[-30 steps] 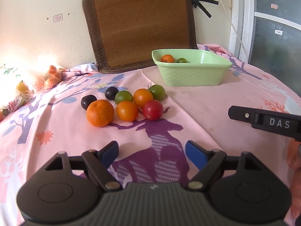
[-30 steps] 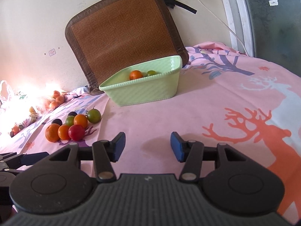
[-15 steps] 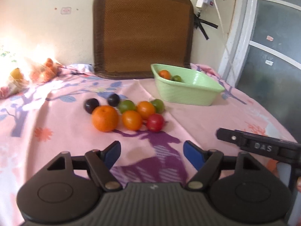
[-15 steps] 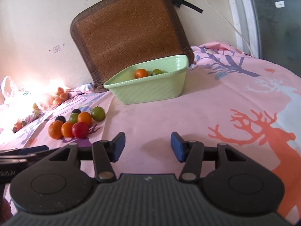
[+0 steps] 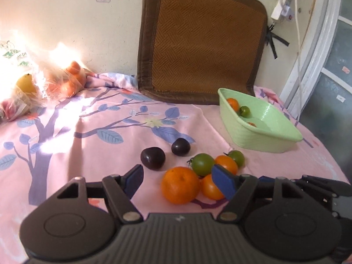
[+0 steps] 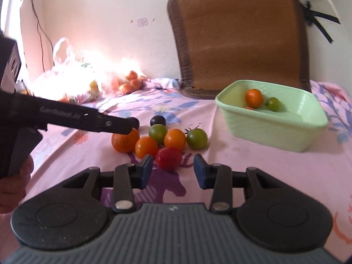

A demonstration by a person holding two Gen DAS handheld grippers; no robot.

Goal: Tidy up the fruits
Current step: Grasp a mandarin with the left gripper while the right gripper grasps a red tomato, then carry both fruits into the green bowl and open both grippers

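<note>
A cluster of fruit lies on the pink cloth: a large orange [image 5: 180, 184], two dark plums [image 5: 153, 158], green tomatoes [image 5: 203, 164], orange tomatoes [image 6: 175, 139] and a red tomato [image 6: 169, 158]. My left gripper [image 5: 179, 181] is open, its fingers on either side of the large orange. My right gripper [image 6: 173, 169] is open just in front of the red tomato. A light green basket [image 5: 259, 139] at the right holds an orange tomato [image 6: 254, 98] and a green one [image 6: 273, 103].
A brown woven cushion [image 5: 201, 39] leans on the wall behind the basket. Plastic bags with fruit [image 5: 66, 81] lie at the far left. A door frame [image 5: 312, 50] and a hanging cable stand at the right.
Both grippers have moved in toward the fruit cluster. The left now straddles the large orange; the right has swung left to face the red tomato. Both stay open.
</note>
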